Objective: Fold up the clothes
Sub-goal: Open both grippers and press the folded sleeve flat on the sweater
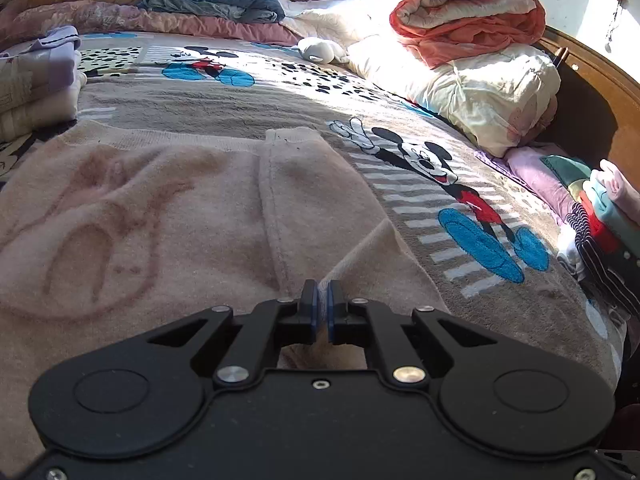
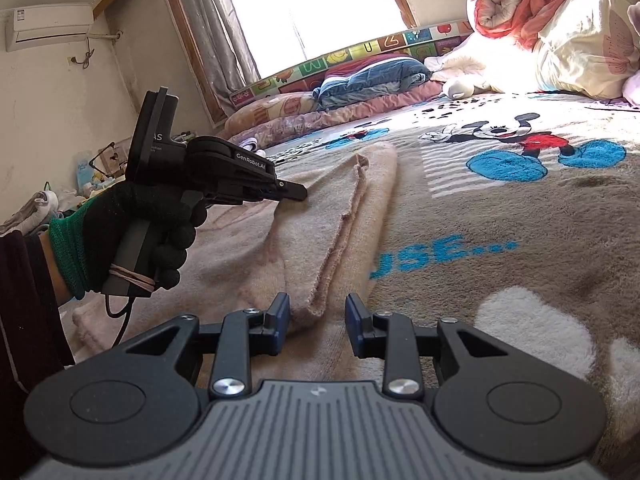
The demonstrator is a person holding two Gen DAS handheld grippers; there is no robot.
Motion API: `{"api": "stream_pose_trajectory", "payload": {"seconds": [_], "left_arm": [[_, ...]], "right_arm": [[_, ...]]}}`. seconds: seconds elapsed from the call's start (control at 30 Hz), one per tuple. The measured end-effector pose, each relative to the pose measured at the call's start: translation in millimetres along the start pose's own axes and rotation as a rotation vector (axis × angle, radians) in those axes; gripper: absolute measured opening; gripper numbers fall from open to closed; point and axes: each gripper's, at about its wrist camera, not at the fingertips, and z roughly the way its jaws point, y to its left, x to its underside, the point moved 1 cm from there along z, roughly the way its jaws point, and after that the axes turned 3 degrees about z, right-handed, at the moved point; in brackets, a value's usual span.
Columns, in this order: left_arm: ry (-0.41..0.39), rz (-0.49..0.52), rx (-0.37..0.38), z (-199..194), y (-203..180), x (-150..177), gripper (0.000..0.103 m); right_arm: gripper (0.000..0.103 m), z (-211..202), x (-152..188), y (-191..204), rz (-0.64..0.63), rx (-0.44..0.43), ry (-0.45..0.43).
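We are holding the left gripper (image 1: 322, 294) clenched on a fold of the pale pink fleece garment (image 1: 168, 216), its blue pads (image 1: 316, 308) pinching a raised ridge of the cloth. The garment is lying spread across the near part of the Mickey Mouse blanket (image 1: 460, 184) that is covering the bed, with one folded sleeve or leg section running up its middle toward the far edge.

From the right wrist view we are seeing the left gripper (image 2: 296, 194) in a black-gloved hand (image 2: 160, 224) with a green cuff, its tip meeting the garment (image 2: 320, 216) where the layered edge is bunching up. The right gripper (image 2: 316, 320) is hanging released, jaws apart, with the near end of that folded edge lying between the pads and no pad pressing on it.

Over by the bed's right edge a stack of folded clothes (image 1: 600, 216) is sitting, and behind it a cream quilt (image 1: 480, 92) is carrying a rolled orange one (image 1: 468, 16). Another folded pile (image 1: 36, 76) is sitting at the left edge, and blue bedding (image 1: 212, 0) is lying along the far edge under the window (image 2: 320, 4).
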Motion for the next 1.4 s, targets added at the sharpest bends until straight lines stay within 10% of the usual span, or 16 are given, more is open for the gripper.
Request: {"api": "stream_pose_trajectory", "payload": {"seconds": [0.33,0.53,0.77,1.1,1.27,1.4], "left_arm": [[-0.066,0.105,-0.076,-16.5,-23.9,-4.4,0.01],[-0.07,0.192,-0.028,-14.0,-41.0,1.2,0.01],[0.012,0.107,-0.059,22.0,-23.7,4.3,0.011],[0.031,0.177,-0.149,24.2,-39.1,5.7,0.015],[-0.063,0.124,-0.192,-25.3,-38.2,15.8,0.065],[-0.118,0.026,-0.186,-75.0,-20.3,39.9,0.065]], "right_arm": [[0.034,-8.1,-0.2,7.7,-0.054,0.058,-0.014],[0.034,-19.9,-2.6,45.0,-0.307,0.005,-0.143],[0.033,20.2,7.0,49.0,-0.272,-0.049,0.083],[0.033,16.3,16.2,46.9,-0.286,-0.069,0.059],[0.036,-2.4,16.1,54.3,-0.309,-0.055,0.01],[0.043,-24.6,15.9,60.4,-0.328,-0.056,-0.032]]}}
